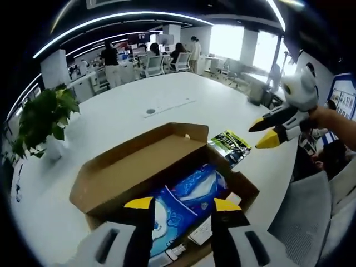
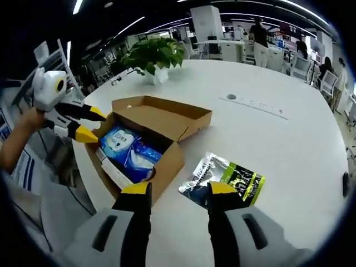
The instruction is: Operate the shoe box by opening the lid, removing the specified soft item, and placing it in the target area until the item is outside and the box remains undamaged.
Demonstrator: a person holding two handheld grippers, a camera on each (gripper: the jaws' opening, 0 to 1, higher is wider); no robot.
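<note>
We see the brown cardboard shoe box (image 1: 139, 167) standing open near the white table's (image 1: 167, 100) edge with a soft, glossy blue packet (image 1: 189, 200) inside, just ahead of our released left tongs (image 1: 182, 204), while our right tongs (image 2: 173, 188), likewise parted, hover beside a crinkly green-and-black pouch (image 2: 222, 179), its print unreadable.

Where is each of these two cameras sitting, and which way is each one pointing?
Left gripper view: rides the left gripper, looking down over the open shoe box with the blue soft pack; the right gripper and the person's hand show at right.
Right gripper view: rides the right gripper, facing the box from its other side; the left gripper and an arm show at left.
Shared: box, blue pack, foil packet, potted plant, white table.
</note>
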